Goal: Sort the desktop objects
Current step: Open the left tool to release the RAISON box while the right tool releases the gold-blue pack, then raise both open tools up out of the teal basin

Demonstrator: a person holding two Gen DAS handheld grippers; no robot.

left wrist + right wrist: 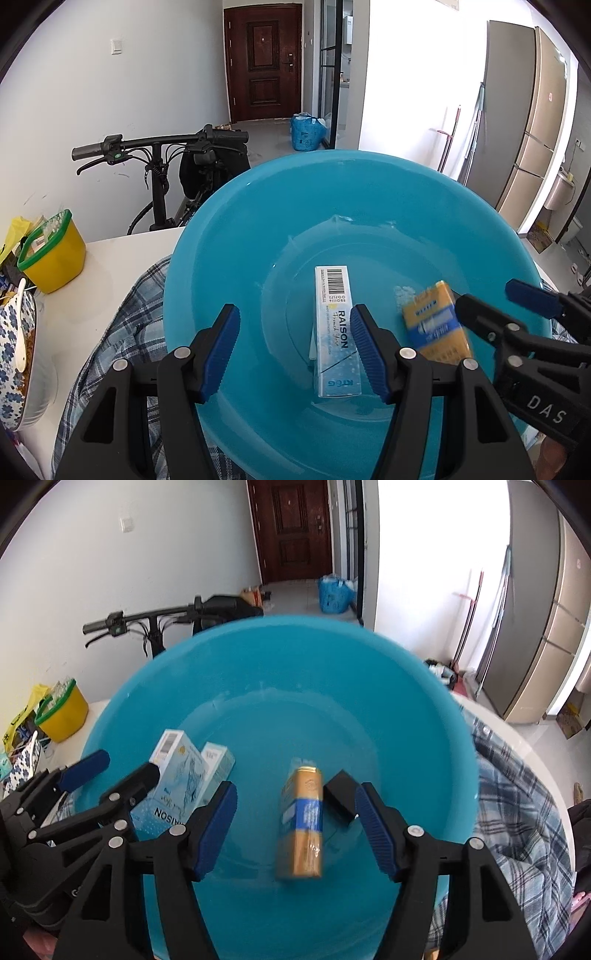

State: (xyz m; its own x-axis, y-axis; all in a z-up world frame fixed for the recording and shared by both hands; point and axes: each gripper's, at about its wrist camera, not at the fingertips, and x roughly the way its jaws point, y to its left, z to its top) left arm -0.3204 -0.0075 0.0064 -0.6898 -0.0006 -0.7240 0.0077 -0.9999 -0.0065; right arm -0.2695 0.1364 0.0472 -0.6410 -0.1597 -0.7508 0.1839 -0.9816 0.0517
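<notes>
Inside the blue basin (pixel 424 709), a gold carton (pixel 303 823) is lying lengthwise between the right gripper (pixel 295 829)'s parted, untouching jaws, nearer it than the left gripper (pixel 295 349), which is hovering half-open, empty, over a pale-blue RAISON box (pixel 334 332).

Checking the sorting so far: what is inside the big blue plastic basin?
In the round blue plastic basin: a pale blue RAISON carton, a second similar carton, a gold-and-blue pack and a small black box. Anything beneath them is hidden.
</notes>
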